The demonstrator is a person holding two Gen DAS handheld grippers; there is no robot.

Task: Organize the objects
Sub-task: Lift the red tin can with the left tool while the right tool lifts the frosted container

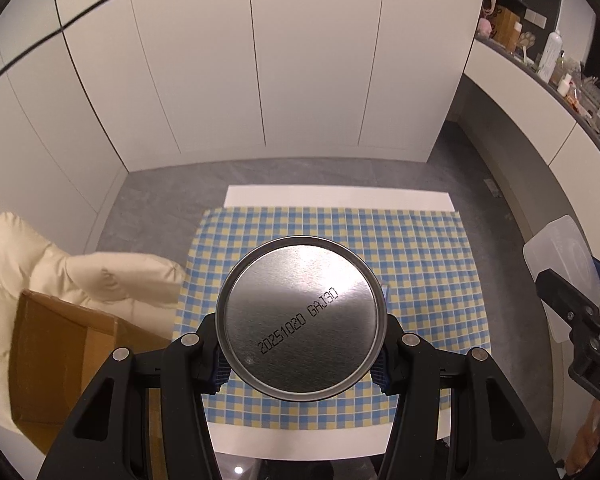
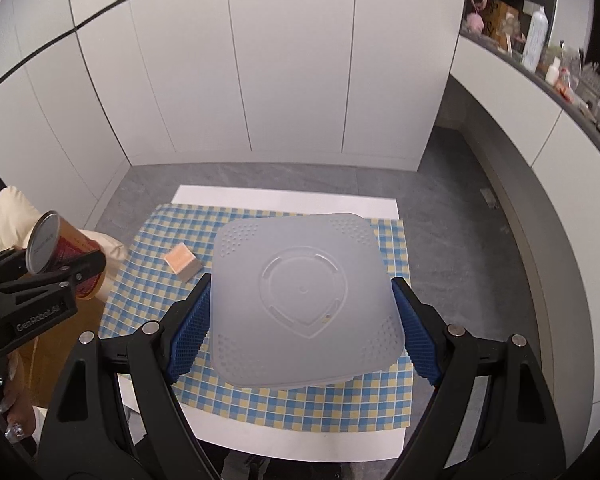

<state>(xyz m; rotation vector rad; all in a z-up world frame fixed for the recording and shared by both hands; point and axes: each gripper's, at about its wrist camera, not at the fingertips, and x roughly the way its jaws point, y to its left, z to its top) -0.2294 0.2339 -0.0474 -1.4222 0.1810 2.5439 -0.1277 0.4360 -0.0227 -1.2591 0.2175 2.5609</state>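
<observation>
Left gripper (image 1: 302, 350) is clamped on a can (image 1: 300, 316), blue pads (image 1: 220, 368) pressing its sides, metal base turned to the camera with a printed date code across it. From the right wrist view the same can (image 2: 62, 250) shows a red and orange label and sits tilted, held up off the table, out past the left edge of the checked cloth (image 2: 260, 400). Right gripper (image 2: 302, 330) is spread wide and gripping a translucent white plastic container (image 2: 304, 300), rounded-square, flat face toward the camera with a moulded shield-like emblem and dotted corners; both blue pads (image 2: 190, 336) touch its left and right sides. Container is also held up over the middle of the cloth, not resting on it; from the left wrist view one corner of it (image 1: 560, 264) shows at the right. Blue and yellow checked cloth lies on a white table (image 2: 292, 196), white strip showing at the far and near edges. One small tan block (image 2: 183, 260) lies on the cloth near its far-left corner, well apart from both grippers. Left of the table: open cardboard box (image 1: 56, 352) on the floor, cream padded coat (image 1: 80, 268) behind it. A hand (image 2: 12, 404) shows low at the left edge of the right wrist view. White cabinet doors (image 1: 260, 60) behind the table; cluttered shelf (image 1: 572, 80) at upper right.
</observation>
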